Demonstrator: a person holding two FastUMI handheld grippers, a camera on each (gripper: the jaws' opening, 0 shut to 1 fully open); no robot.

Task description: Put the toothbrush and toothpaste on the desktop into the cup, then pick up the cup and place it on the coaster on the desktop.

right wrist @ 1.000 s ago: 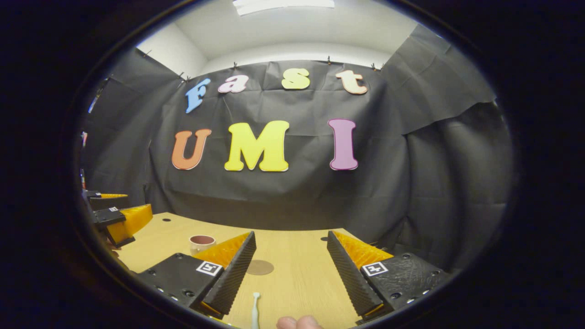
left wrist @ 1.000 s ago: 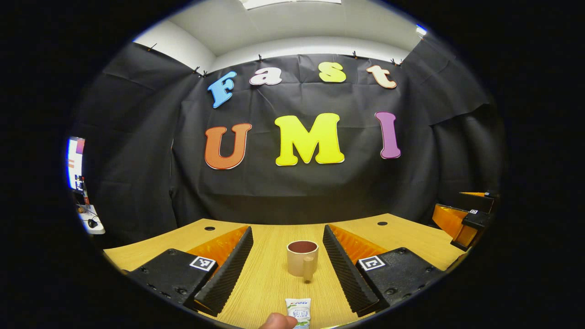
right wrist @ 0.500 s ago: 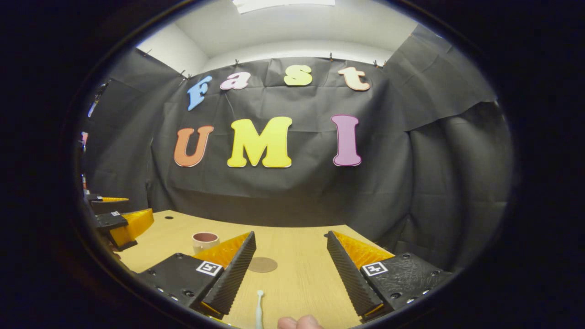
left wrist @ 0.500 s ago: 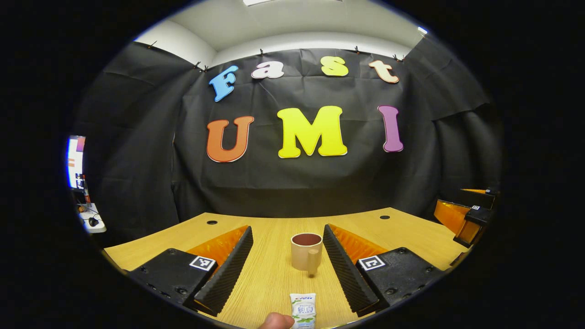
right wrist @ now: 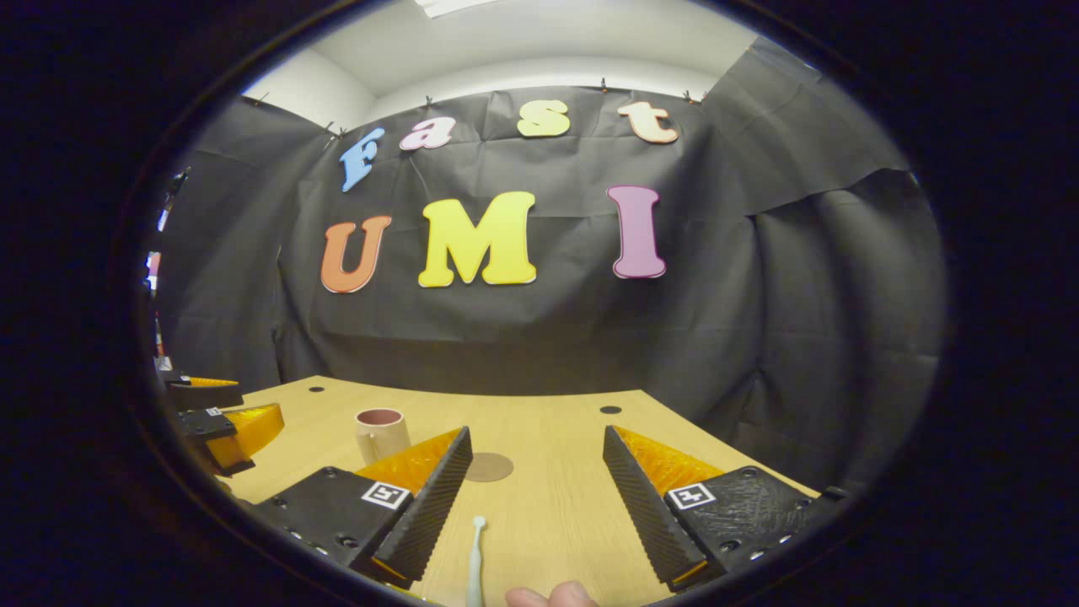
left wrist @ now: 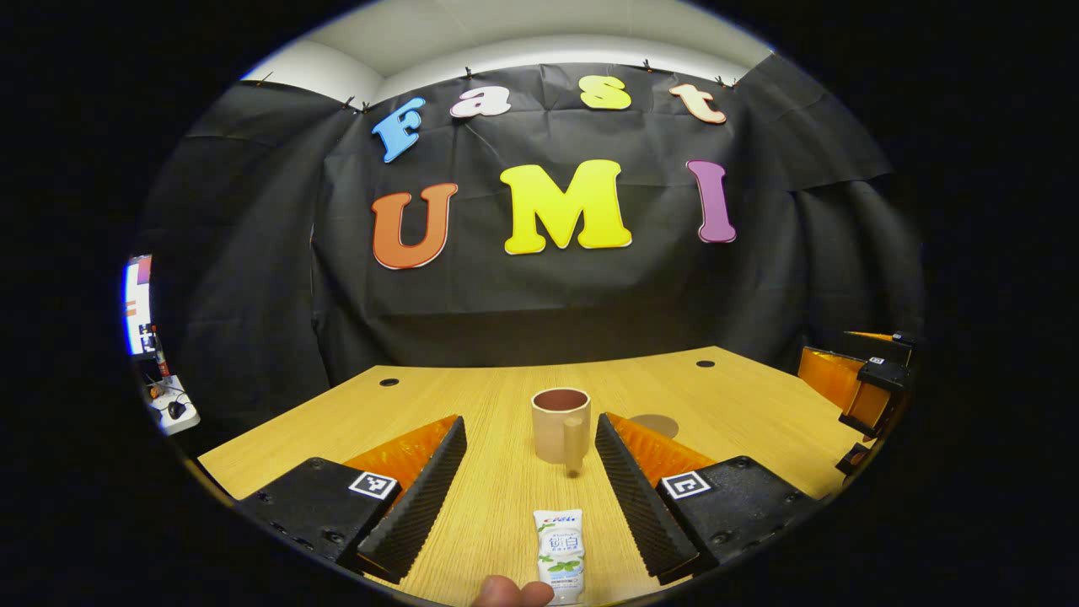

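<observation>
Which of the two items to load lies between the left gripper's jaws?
The toothpaste, a flat white tube lying before the cup; the slim toothbrush lies by the right gripper.

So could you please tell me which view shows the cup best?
The left gripper view: the cup stands near centre, rim and handle facing the camera, unobstructed. In the right gripper view the cup sits smaller, off to the left, its base partly hidden behind a finger.

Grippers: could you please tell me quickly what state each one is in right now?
Left hand-held gripper: open, holding nothing; toothpaste lies between its fingers.
Right hand-held gripper: open, holding nothing.
</observation>
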